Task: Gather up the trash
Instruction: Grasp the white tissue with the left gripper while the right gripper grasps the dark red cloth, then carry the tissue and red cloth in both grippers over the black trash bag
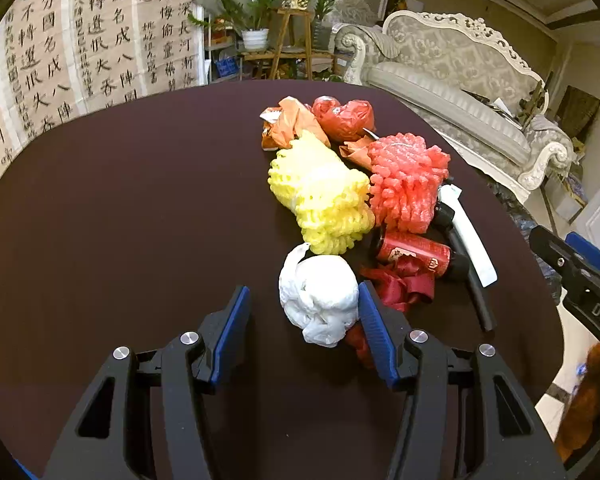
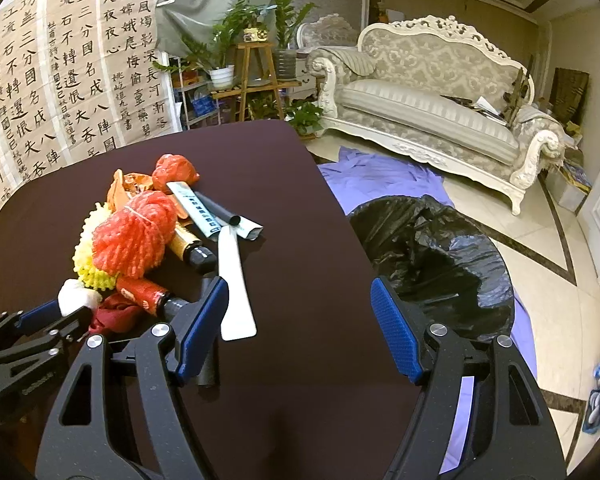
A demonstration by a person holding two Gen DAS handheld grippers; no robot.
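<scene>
A heap of trash lies on the dark round table point(image 1: 120, 220): a yellow foam net point(image 1: 320, 196), a red foam net point(image 1: 404, 180), a red can point(image 1: 412, 252), red ribbon point(image 1: 400, 288), a white strip point(image 1: 468, 232), a black tube point(image 1: 476, 292) and orange wrappers point(image 1: 288, 120). Nearest me is a crumpled white plastic bag point(image 1: 318, 300). My left gripper point(image 1: 304, 320) straddles it. Its right pad touches the bag, while its left pad stands apart from it. My right gripper point(image 2: 300, 320) is open and empty near the table's right edge, beside the white strip point(image 2: 234, 280).
A bin lined with a black trash bag point(image 2: 440, 260) stands open on the floor just past the table's right edge, on a purple sheet point(image 2: 380, 176). A pale sofa point(image 2: 440, 104) and potted plants point(image 2: 228, 52) stand farther back. Calligraphy sheets point(image 2: 60, 80) hang on the left.
</scene>
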